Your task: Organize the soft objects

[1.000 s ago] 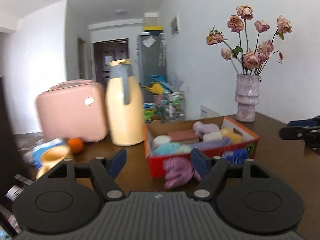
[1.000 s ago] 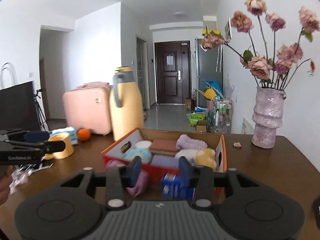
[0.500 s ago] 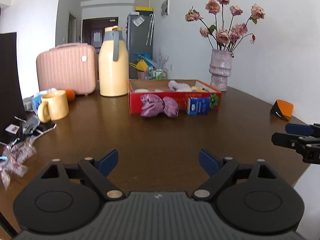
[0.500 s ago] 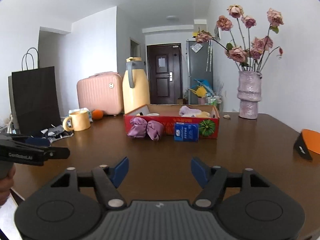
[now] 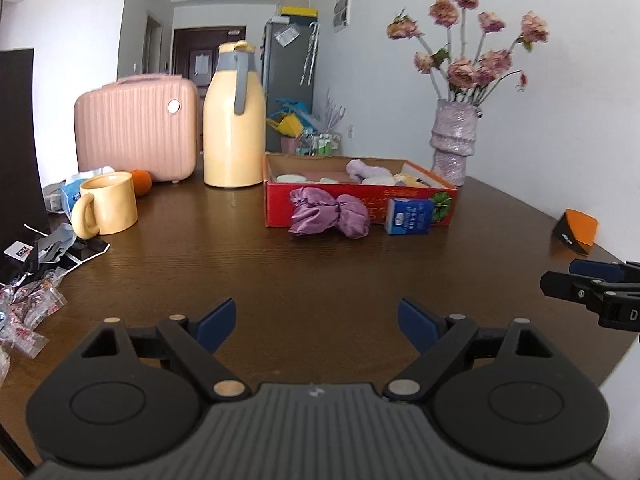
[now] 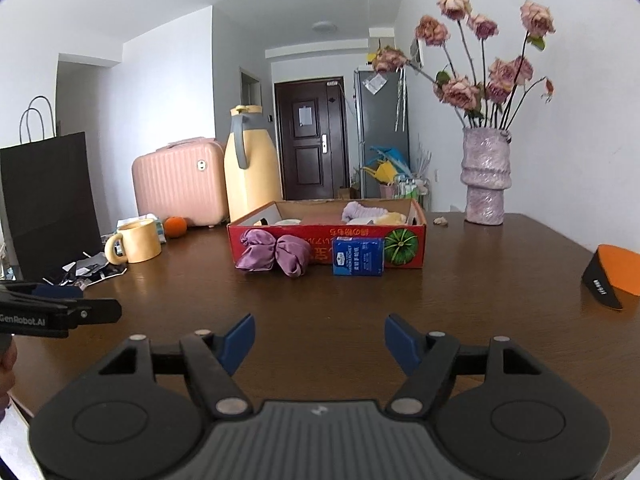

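A red cardboard box [image 5: 408, 196] [image 6: 320, 234] stands mid-table with several soft items inside, among them a lilac sock [image 5: 362, 168] [image 6: 362, 212]. In front of it lie a purple satin bundle [image 5: 330, 216] [image 6: 274, 254] and a blue tissue pack [image 5: 408, 216] [image 6: 357, 257]. My left gripper [image 5: 316, 320] hangs open over bare table, well short of them, nothing between its fingers. My right gripper [image 6: 320, 338] is also open and empty, equally far back. Each gripper shows at the edge of the other's view.
A yellow mug [image 5: 106, 204], an orange [image 5: 140, 182], a pink case [image 5: 138, 128] and a yellow jug [image 5: 234, 120] stand left of the box. A vase of dried roses [image 6: 484, 176] is at the right, an orange-black object [image 6: 612, 274] near the right edge. Wrappers [image 5: 28, 304] litter the left.
Both grippers have pulled back from the box toward the near table edge and opened wider. The purple bundle and blue pack stay in front of the box.
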The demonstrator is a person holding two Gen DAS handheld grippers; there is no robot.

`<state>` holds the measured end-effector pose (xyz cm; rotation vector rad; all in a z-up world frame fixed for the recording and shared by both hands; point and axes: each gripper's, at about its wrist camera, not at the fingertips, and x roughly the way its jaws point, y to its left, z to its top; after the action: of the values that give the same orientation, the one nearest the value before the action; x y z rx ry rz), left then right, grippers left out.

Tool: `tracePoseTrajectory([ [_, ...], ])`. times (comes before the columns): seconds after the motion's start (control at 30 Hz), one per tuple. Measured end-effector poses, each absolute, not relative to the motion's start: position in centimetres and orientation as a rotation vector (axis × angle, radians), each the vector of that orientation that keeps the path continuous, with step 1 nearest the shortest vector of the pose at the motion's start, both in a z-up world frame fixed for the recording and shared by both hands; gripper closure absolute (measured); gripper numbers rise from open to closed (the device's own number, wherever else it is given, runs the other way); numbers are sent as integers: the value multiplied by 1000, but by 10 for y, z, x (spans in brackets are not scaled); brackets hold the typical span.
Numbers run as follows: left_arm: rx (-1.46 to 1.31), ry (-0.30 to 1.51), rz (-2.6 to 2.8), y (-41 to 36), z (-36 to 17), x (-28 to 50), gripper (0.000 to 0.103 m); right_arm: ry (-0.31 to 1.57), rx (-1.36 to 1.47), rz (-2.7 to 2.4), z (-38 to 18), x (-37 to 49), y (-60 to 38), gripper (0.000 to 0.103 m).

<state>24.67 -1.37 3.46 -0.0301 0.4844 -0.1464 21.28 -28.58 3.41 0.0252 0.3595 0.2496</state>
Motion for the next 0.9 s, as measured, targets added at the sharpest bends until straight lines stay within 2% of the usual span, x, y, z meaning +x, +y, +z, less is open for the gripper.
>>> tracePoseTrajectory([
  [0.27,-137,515,-173,-3,49,361,13,419,86,309,35,283,-278,32],
  [0.43,-178,543,-168,-8,48,449,13,474,172,396,38,365,-264,33],
  [0.5,-178,551,-142,-11,41,477,17,493,187,408,33,403,-254,35],
  [0.53,-182,561,-146,-12,36,487,19,504,196,408,30,420,-250,38],
  [0.67,-283,613,-236,-7,11,513,39,552,268,404,15,482,-239,42],
  [0.77,-323,626,-251,-4,-2,520,49,566,303,385,3,512,-231,44],
  [0.8,-328,633,-263,-3,-3,520,58,567,316,386,-2,517,-231,45],
  [0.87,-339,630,-295,-1,-3,519,62,589,349,410,-11,525,-230,46],
  [0.9,-336,630,-301,-3,-3,518,70,605,357,424,-14,526,-230,49],
])
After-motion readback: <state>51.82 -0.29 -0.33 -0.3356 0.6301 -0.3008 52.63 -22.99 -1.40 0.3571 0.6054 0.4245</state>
